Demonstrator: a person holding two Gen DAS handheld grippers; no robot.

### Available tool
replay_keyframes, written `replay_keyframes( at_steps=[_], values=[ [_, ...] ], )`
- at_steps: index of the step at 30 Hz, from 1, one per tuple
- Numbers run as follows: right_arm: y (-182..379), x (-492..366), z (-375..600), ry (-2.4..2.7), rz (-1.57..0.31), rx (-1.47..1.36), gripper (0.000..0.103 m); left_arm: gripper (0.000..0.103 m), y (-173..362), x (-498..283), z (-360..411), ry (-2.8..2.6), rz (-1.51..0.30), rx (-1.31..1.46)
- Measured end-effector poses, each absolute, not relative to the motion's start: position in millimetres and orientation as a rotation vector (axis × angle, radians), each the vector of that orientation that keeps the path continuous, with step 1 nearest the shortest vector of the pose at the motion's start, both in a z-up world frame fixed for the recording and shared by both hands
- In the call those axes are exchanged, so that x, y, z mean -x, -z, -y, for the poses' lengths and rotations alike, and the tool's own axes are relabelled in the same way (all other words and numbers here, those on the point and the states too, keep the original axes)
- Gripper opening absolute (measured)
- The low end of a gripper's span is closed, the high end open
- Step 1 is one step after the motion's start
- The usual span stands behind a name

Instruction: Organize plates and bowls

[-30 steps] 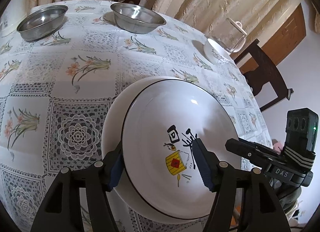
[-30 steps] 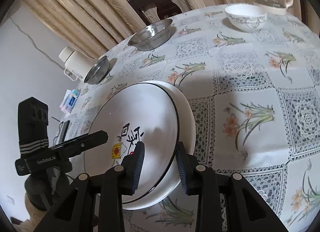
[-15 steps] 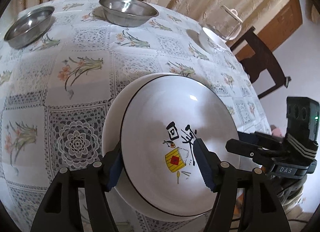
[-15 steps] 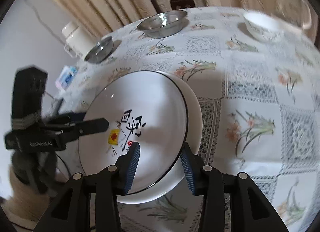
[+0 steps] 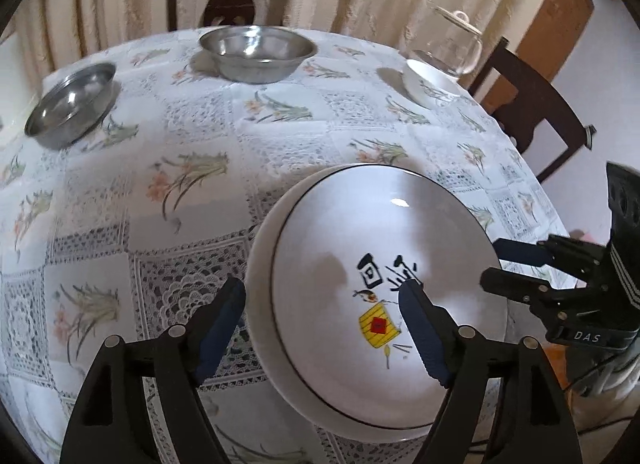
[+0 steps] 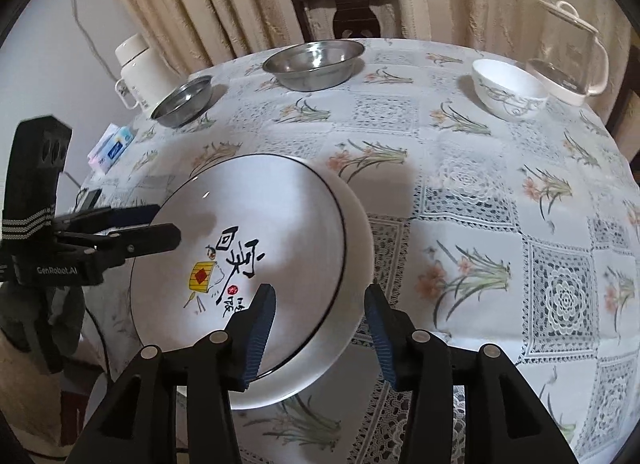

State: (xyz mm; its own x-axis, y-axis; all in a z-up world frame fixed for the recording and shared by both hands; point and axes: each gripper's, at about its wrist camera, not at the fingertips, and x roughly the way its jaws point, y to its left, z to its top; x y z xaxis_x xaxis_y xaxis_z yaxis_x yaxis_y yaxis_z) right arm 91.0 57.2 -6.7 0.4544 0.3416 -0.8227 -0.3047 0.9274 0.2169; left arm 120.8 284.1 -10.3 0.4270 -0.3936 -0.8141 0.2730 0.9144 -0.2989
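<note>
Left wrist view: my left gripper stands spread, its jaws straddling the near-left rim of the plate, one pad outside the rim, the other over the painted face; neither pad visibly presses it. Right wrist view: my right gripper is likewise spread astride the plate's opposite rim, jaws apart from the china. Plate is white with a black line round it, lying at the table's near edge on the floral tablecloth and overhanging it. Being round it has no long axis; its yellow motif and black characters read upright from the right-hand side. Whether it is one plate or two stacked I cannot tell. Farther off: a small steel bowl, a large steel bowl, a white patterned bowl and a glass jug
</note>
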Motion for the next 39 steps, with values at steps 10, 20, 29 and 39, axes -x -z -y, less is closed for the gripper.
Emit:
replay_keyframes(
  at_steps=[10,20,29,39],
  values=[
    [-10,-98,-49,-0.397,-0.961,-0.141,0.052,0.080,0,-125,-313,0.359,-0.970,0.261],
    [-24,-115,-43,-0.415,-0.951,-0.256,0.053,0.080,-13,-134,-349,0.276,-0.902,0.359],
    [-48,-142,-57,-0.461,-0.954,-0.324,0.055,0.080,-33,-151,-394,0.194,-0.827,0.428],
    [-76,-185,-102,-0.500,-0.927,-0.293,0.057,0.081,-46,-176,-445,-0.077,-0.667,0.294]
  ],
)
